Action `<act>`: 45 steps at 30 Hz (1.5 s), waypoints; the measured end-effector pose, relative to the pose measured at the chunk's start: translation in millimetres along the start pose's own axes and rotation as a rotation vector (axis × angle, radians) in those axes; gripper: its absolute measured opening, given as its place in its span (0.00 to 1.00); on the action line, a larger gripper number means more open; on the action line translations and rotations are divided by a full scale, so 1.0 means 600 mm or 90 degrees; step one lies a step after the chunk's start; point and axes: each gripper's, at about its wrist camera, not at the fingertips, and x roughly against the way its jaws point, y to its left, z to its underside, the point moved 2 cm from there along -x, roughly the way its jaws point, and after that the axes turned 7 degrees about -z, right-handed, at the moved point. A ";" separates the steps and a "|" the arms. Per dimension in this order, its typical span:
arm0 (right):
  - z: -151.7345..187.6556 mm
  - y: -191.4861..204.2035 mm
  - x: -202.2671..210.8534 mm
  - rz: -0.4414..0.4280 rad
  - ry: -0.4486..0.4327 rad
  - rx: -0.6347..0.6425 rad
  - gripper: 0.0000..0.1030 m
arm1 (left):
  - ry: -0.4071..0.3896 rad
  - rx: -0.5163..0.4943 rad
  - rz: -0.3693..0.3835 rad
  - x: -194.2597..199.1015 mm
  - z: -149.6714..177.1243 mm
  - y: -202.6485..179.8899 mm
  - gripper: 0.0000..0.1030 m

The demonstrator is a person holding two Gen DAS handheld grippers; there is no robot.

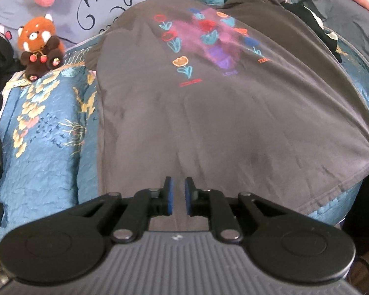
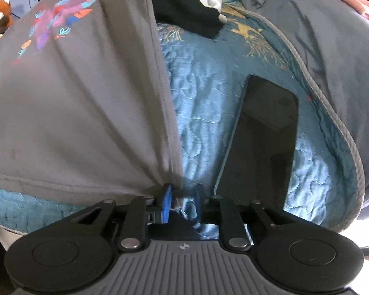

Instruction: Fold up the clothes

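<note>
A gray T-shirt [image 1: 233,123] printed with bright tulips lies spread face up across a blue quilt [image 1: 44,147] patterned with yellow flowers, its hem toward the cameras and its collar end toward the pillows. The left gripper [image 1: 179,195] hangs over the shirt near the hem, its blue-padded jaws set a narrow gap apart with gray cloth showing between them; whether they have any of it pinched cannot be told from this view. The right gripper [image 2: 180,202] sits at the shirt's lower right corner, where the fabric gathers into tight creases that run down to the left blue pad [image 2: 166,202]; a bunch of gray cloth lies between the jaws, which stand slightly apart around it, and the corner appears held. Just right of that gripper a dark tablet [image 2: 260,142] lies flat on the quilt, screen up and apart from the shirt. A black-and-white garment [image 2: 187,5] sits farther up the bed, touching the shirt's far right side. A red panda plush toy [image 1: 40,46] sits upright at the quilt's left edge, in front of a lilac pillow [image 1: 91,7] with dark script lettering. A blue-gray sheet [image 2: 319,39] covers the bed beyond the quilt's gray-trimmed border on the right.
</note>
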 end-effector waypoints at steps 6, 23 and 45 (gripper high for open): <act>0.000 -0.027 0.054 -0.015 -0.033 -0.050 0.18 | -0.020 -0.018 -0.027 0.011 -0.014 -0.001 0.36; -0.476 -0.023 0.038 -0.131 -0.270 0.002 0.51 | -0.135 -0.130 0.140 0.044 -0.174 -0.326 0.89; -0.673 0.001 -0.121 -0.153 -0.190 0.169 0.02 | -0.053 -0.156 0.271 0.013 -0.115 -0.440 0.95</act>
